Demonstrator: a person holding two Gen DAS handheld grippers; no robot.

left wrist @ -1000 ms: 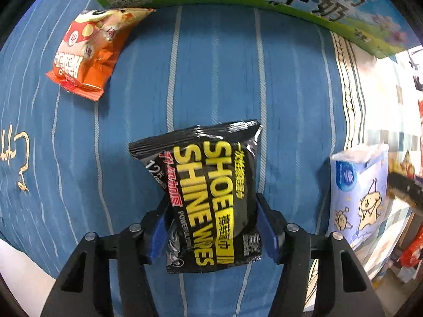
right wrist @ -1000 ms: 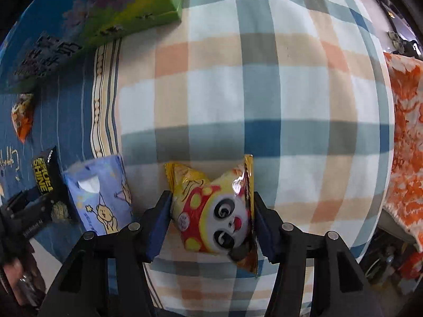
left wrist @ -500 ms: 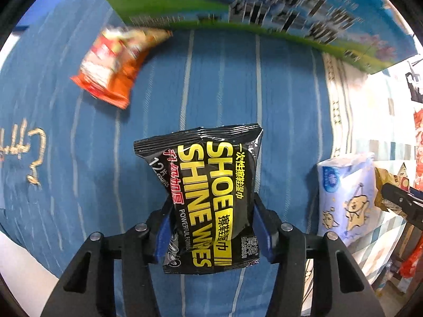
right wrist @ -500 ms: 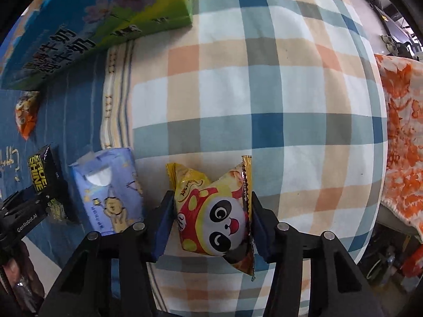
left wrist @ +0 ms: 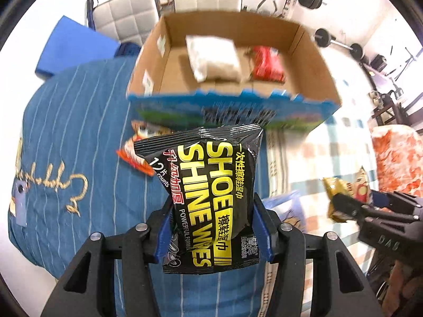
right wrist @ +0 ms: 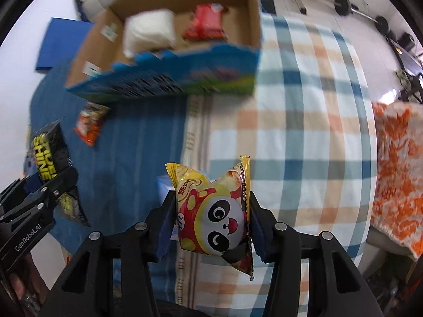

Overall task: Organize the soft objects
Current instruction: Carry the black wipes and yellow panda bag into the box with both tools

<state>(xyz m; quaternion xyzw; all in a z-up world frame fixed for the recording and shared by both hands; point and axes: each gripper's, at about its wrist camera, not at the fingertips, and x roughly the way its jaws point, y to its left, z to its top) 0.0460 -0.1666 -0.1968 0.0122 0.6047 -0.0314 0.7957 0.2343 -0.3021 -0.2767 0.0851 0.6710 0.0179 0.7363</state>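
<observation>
My left gripper is shut on a black shoe shine wipes pack and holds it up above the blue striped cloth. My right gripper is shut on a yellow panda snack bag, held above the bed. An open cardboard box with blue printed sides stands ahead; inside lie a white pack and a red pack. The box also shows in the right wrist view. Each gripper appears in the other's view, the left one with its pack, the right one with its bag.
An orange snack bag lies on the blue cloth in front of the box. A blue tissue pack lies between the grippers, mostly hidden. A plaid sheet covers the right side, with an orange patterned blanket at its edge.
Both grippers have risen and tilted up with their packs, so the open box and its contents have come into view. The grips are unchanged.
</observation>
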